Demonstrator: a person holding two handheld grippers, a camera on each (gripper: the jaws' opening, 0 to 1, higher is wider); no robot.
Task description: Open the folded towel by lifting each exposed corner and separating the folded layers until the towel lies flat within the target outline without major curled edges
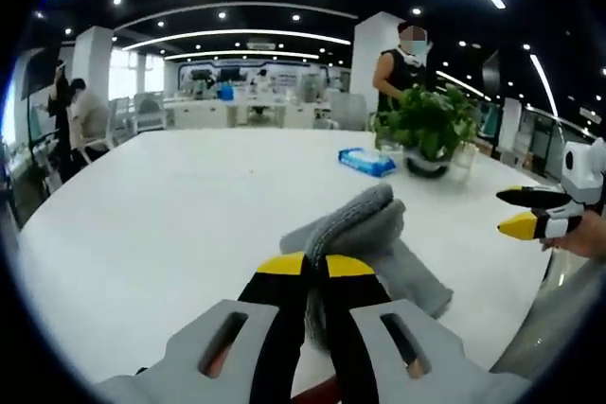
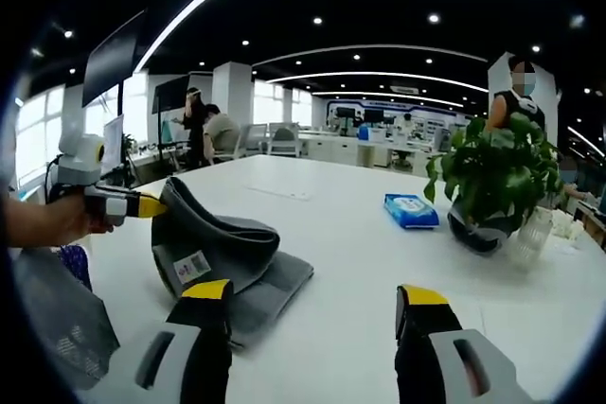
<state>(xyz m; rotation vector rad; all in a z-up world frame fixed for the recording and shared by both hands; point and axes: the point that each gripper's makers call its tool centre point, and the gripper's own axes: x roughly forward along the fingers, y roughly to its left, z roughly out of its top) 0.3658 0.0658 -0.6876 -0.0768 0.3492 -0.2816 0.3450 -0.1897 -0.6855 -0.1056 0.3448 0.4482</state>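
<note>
Towel (image 1: 374,234), grey and partly folded, lies near the front edge of the white surface (image 1: 170,224), and one end of it is lifted off the surface. In the left gripper view the left gripper (image 1: 316,267) has its yellow-tipped black jaws pressed together on a bunched fold of the cloth, which rises between them. In the right gripper view that same gripper (image 2: 142,203) comes in from the left, held by a hand (image 2: 47,219), and pulls an upper layer up into an arch, so that a small white label (image 2: 192,269) shows on the inner side; the lower layer stays flat on the surface.

The right gripper (image 2: 312,305) hovers just beside the towel with its jaws spread wide and nothing between them. It also appears at the right edge of the left gripper view (image 1: 535,212), apart from the cloth.

Farther back on the surface stands a dark round pot (image 2: 476,232) holding a leafy green plant (image 2: 492,172). Near it lies a blue wet-wipes pack (image 2: 411,210), flat and closed. A clear glass vessel (image 2: 532,234) stands just beside the pot; what it holds cannot be told.
</note>
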